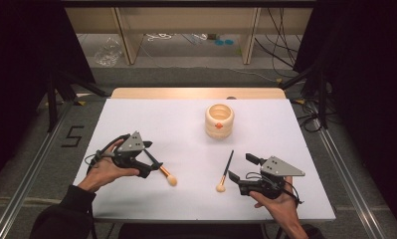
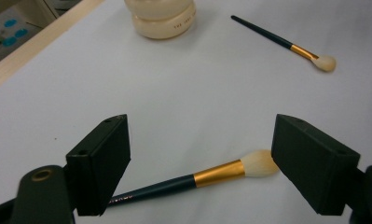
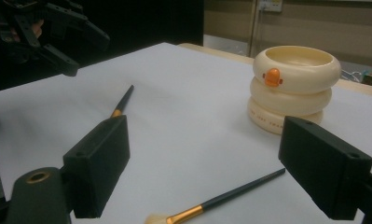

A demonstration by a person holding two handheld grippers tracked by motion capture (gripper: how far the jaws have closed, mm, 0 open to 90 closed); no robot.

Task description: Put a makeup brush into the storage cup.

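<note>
Left gripper (image 2: 200, 161) jaws wide, unclenched; brush (image 2: 193, 179) flat on counter (image 2: 183, 84) btwn them. Light, thin, stiff handle, soft tip, prob slippery. Best grip mid-handle, not bristles. Right gripper (image 3: 204, 163) jaws wide, empty.

A cream cup (image 1: 219, 121) shaped like stacked rings, with an orange mark on its front, stands upright toward the far side of the white counter (image 1: 151, 117). Beyond the counter's far edge, cables (image 1: 280, 37) trail across the floor near wooden legs (image 1: 127, 35).
</note>
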